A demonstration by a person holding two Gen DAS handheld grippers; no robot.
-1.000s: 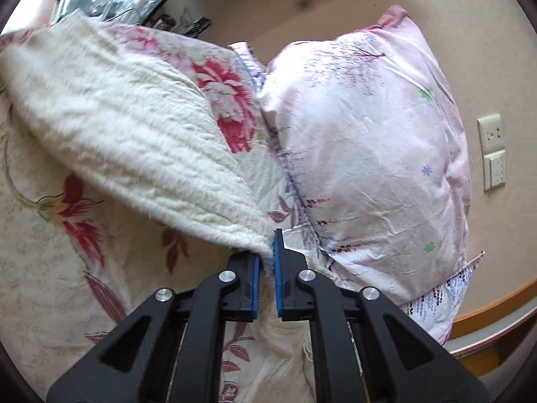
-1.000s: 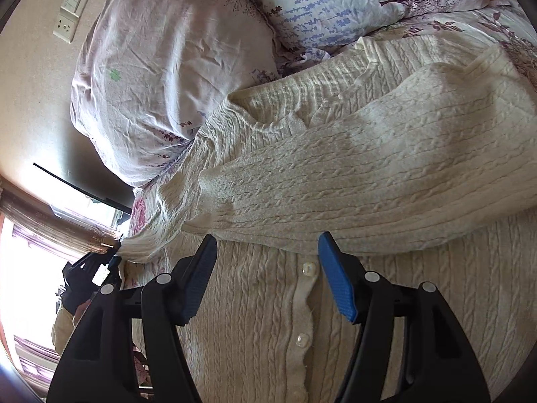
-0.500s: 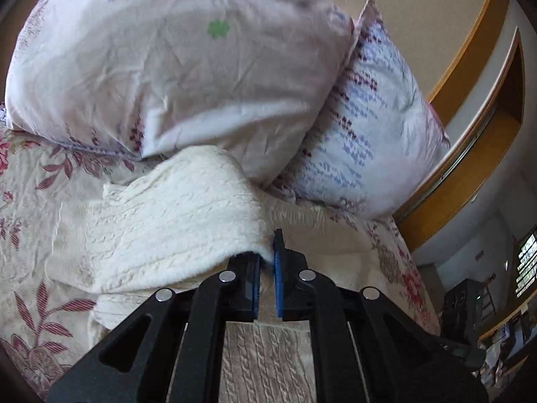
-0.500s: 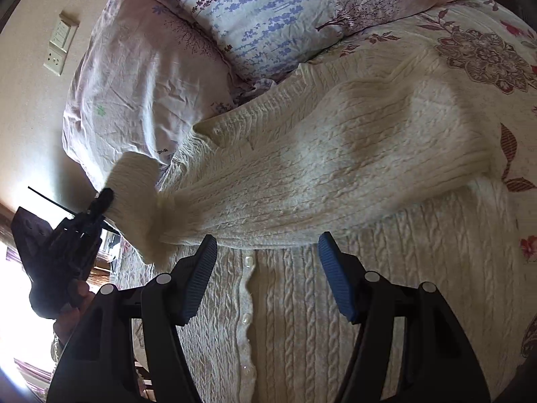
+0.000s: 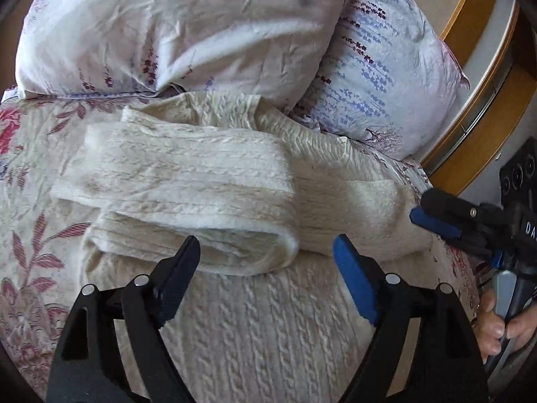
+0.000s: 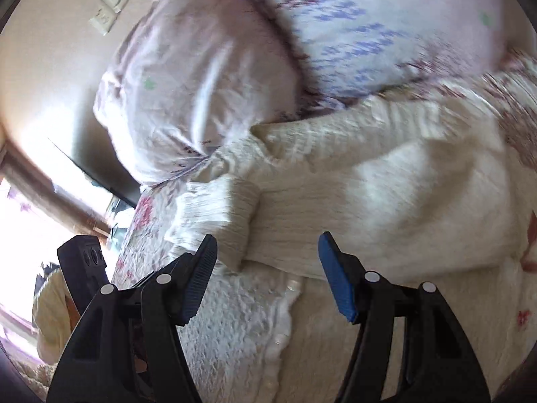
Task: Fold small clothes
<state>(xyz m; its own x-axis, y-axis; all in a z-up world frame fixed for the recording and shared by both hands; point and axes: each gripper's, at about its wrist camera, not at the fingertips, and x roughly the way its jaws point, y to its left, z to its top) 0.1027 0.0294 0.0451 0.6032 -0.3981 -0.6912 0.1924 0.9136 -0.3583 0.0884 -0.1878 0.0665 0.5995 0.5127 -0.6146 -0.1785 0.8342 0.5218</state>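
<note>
My left hand-held gripper [image 5: 265, 265] has just been opening and stands spread with nothing between its pads; the sleeve [image 5: 188, 181] it let go lies across the cream cable-knit cardigan [image 5: 255, 329] on the bed [image 5: 30, 201], mid-frame below the pillows [image 5: 174, 27]. My right hand-held gripper [image 6: 265, 278] is spread too, empty. The sleeve's loose cuff could spring back or slide off, since nothing pins it. The sleeves run left to right; the cardigan's body and long axis run bottom to top, collar toward the pillows.

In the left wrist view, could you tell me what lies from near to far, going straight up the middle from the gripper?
Left gripper, open → buttoned front of the cream cardigan → its sleeve folded across → collar edge → pink pillow.
</note>
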